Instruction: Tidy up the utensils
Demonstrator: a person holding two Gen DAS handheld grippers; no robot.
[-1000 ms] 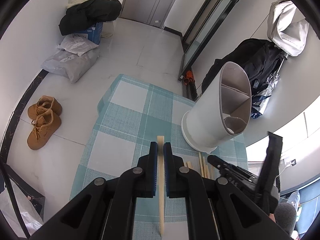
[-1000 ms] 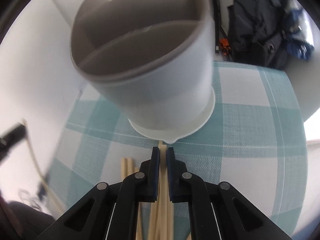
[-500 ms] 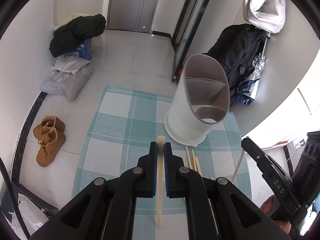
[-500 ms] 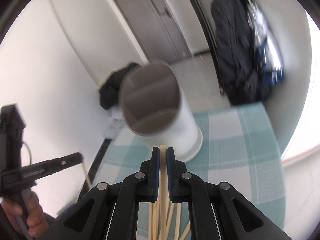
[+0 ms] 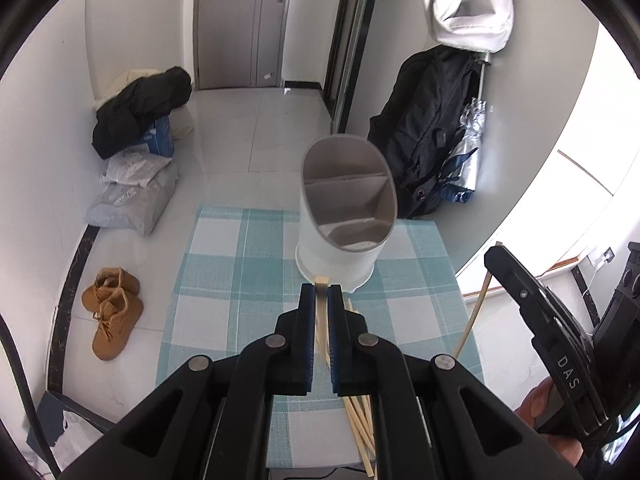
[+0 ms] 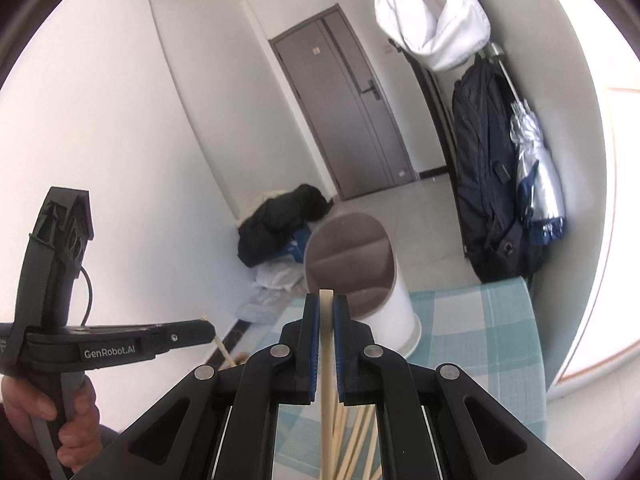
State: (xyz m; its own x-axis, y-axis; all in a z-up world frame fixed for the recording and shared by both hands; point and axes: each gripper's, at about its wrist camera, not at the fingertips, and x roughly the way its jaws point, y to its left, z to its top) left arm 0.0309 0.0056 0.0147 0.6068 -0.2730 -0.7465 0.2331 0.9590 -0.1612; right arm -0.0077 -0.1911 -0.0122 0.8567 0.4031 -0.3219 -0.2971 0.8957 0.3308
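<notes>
Work is just starting: each gripper, left gripper and right gripper, pinches one chopstick, the holder looks empty, and more chopsticks wait on the table.

Bright daylight from right, glare there; fisheye-curved edges; right wrist view softer.

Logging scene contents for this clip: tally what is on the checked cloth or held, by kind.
Holders: 1, the white holder standing on the cloth.
Held chopsticks: 2, one in the left gripper, one in the right gripper.
Loose chopsticks: several, overlapping, so no exact count.
Total: 3, plus the loose pile.
</notes>
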